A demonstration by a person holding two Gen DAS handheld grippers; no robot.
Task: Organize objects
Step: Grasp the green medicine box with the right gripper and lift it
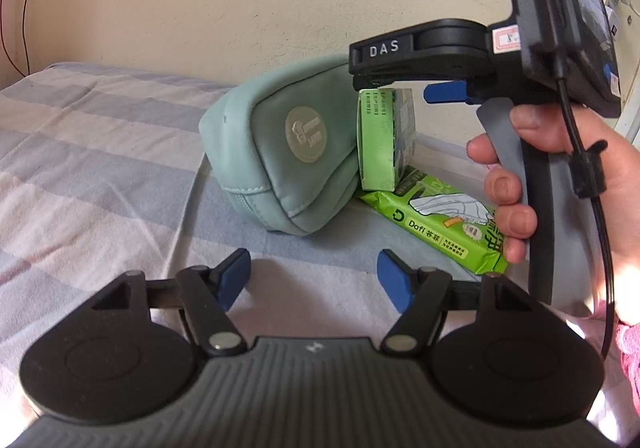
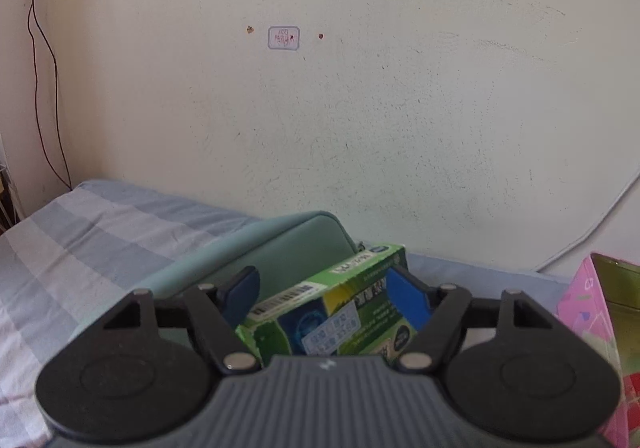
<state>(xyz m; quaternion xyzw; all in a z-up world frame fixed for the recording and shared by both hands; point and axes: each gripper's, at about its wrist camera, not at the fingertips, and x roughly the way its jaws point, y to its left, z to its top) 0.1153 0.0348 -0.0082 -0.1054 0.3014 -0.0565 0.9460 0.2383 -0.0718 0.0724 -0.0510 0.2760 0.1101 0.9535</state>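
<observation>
The green carton (image 2: 320,312) sits clamped between the right gripper (image 2: 324,298) and its blue pads, upright against the teal pouch (image 1: 280,151) at its 9 o'clock, on a green wipes pack (image 1: 440,219). The left gripper (image 1: 316,280) hangs spread and unloaded over the striped bedsheet (image 1: 100,167).

The green box (image 2: 332,312) is partly hidden by the right hand-held gripper (image 2: 324,300); its print is too blurred to read. The pink carton (image 2: 592,312) is cut off at the right edge. The wipes pack (image 1: 440,215) disappears behind fingers (image 1: 516,219).
</observation>
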